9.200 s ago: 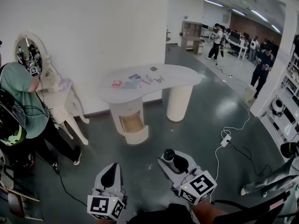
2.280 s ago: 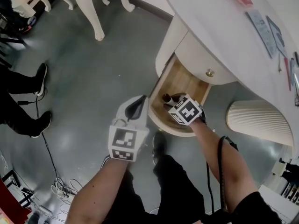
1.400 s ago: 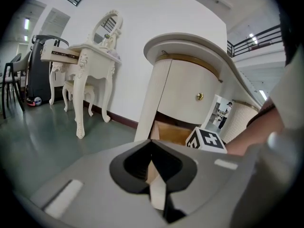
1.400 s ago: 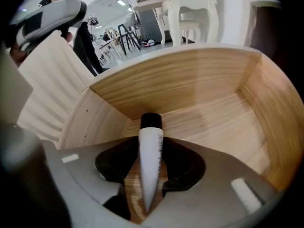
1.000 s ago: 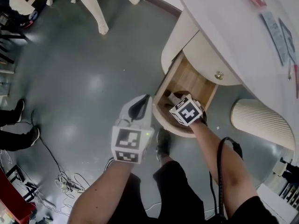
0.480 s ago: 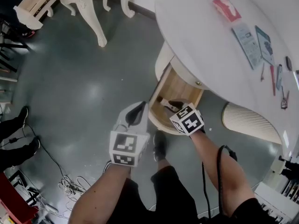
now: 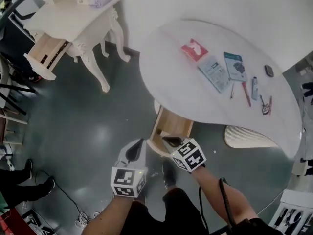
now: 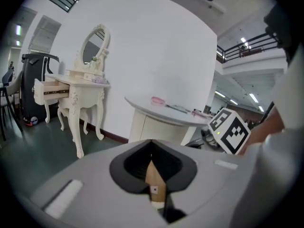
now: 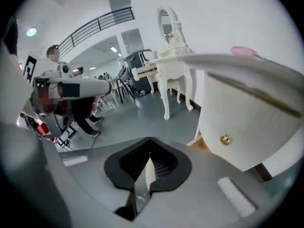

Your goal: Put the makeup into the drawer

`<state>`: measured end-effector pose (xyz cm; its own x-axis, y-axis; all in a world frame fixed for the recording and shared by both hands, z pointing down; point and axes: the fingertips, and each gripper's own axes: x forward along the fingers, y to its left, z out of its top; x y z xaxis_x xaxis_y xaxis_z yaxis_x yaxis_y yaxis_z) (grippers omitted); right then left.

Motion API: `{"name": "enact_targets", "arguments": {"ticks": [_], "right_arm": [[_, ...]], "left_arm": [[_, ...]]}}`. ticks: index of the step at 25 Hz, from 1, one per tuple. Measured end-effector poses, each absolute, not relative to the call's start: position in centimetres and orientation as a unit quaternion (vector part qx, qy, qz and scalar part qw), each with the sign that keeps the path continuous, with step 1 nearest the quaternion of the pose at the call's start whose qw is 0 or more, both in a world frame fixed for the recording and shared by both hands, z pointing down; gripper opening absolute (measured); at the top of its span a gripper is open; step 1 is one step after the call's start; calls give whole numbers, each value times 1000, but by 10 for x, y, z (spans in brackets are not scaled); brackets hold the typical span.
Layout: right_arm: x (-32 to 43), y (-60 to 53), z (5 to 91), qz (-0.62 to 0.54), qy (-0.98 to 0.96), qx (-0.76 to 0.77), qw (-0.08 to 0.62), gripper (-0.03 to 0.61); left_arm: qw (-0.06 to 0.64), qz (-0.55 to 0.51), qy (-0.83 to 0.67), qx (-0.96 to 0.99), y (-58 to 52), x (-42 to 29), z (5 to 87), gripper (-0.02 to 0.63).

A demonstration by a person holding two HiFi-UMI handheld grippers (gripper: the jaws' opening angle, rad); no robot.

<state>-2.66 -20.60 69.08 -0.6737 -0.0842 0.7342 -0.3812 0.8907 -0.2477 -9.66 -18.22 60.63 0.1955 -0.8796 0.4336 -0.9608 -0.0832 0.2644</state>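
The white curved table (image 7: 176, 87) carries the makeup: a red pack (image 7: 194, 49), two blue cards (image 7: 213, 72) and several small sticks (image 7: 254, 89). Below its near edge the wooden drawer (image 7: 168, 127) stands pulled out, and I cannot make out what is in it. My right gripper (image 7: 166, 140) hovers over the drawer's front corner, shut and holding nothing. My left gripper (image 7: 135, 150) hangs just to the left over the floor, also shut and holding nothing. The right gripper view shows the drawer front's brass knob (image 9: 225, 139) close by.
An ornate white vanity (image 7: 73, 23) with its own drawer pulled out stands at the top left. The table's ribbed column (image 7: 249, 137) is to the right of the drawer. A person's shoes (image 7: 29, 180) and cables (image 7: 83, 214) lie on the grey floor at the lower left.
My right gripper has lifted out of the drawer and shut with nothing in it. Both grippers have risen, and the head view now takes in the whole table top.
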Motion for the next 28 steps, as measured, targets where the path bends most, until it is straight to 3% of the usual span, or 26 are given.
{"name": "enact_targets", "arguments": {"ticks": [17, 28], "right_arm": [[-14, -188, 419, 153, -951, 199, 183, 2], [16, -188, 315, 101, -956, 248, 119, 2]], "left_arm": [[152, 18, -622, 768, -175, -81, 390, -2], [92, -15, -611, 786, -174, -78, 306, -1]]}}
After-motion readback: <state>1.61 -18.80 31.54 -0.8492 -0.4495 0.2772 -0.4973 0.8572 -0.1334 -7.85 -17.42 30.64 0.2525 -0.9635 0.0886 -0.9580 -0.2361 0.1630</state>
